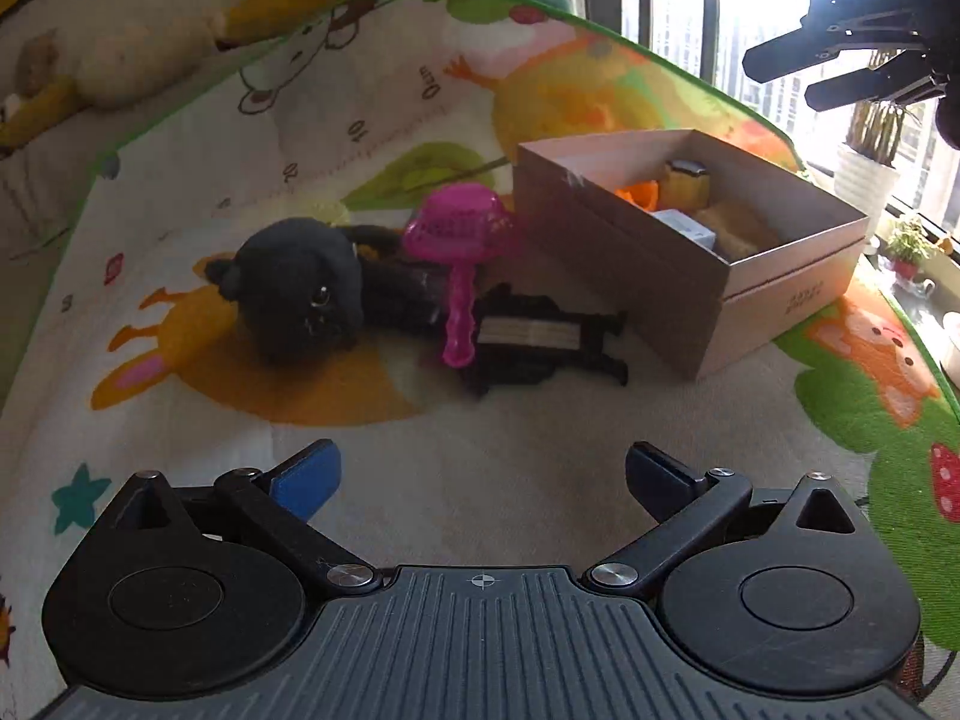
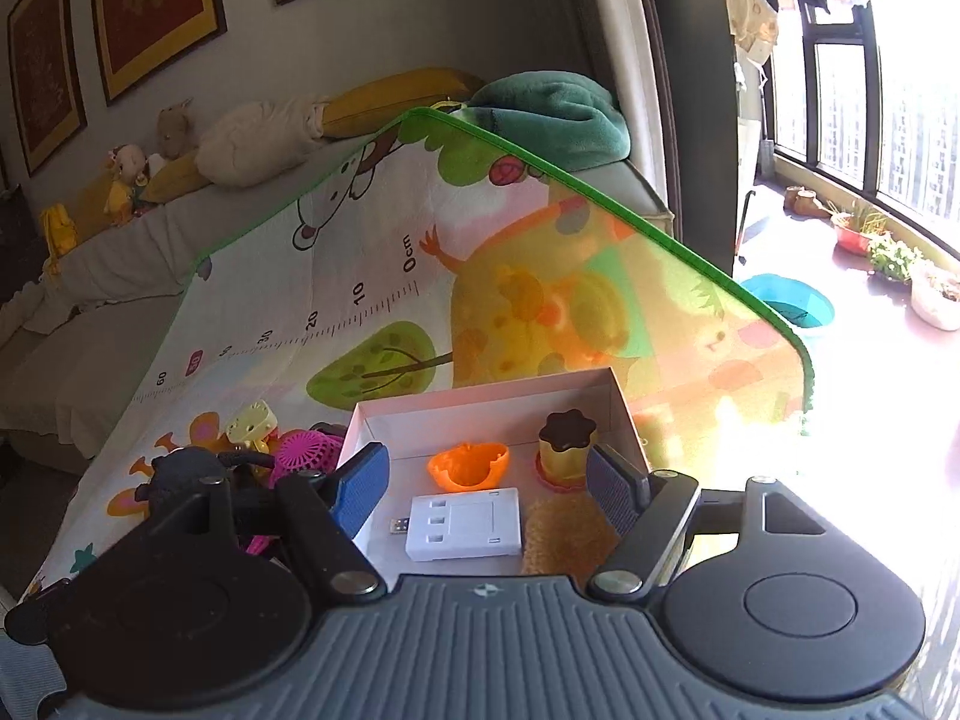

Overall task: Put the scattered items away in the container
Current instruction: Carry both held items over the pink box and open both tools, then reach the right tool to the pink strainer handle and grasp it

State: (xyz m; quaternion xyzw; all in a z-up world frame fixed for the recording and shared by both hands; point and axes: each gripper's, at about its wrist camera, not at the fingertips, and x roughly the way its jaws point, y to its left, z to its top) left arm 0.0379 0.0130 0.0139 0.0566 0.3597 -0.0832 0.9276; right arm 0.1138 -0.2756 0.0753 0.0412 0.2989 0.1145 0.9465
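The left tool (image 1: 483, 477) is hanging wide open and empty, short of the black plush (image 1: 300, 291) and pink scoop (image 1: 459, 240) beside the box (image 1: 678, 294). The right tool (image 2: 486, 483), also open and empty, is hovering over the box (image 2: 480, 408).

Sunlit windows (image 2: 852, 114); sofa (image 2: 150, 276); framed pictures (image 2: 156, 12)

A black plush toy (image 1: 294, 294) and pink sieve (image 1: 459, 240) lie beside the open cardboard box (image 1: 690, 294).

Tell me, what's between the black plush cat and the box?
In the left wrist view, a pink toy scoop lies between the black plush cat and the box.
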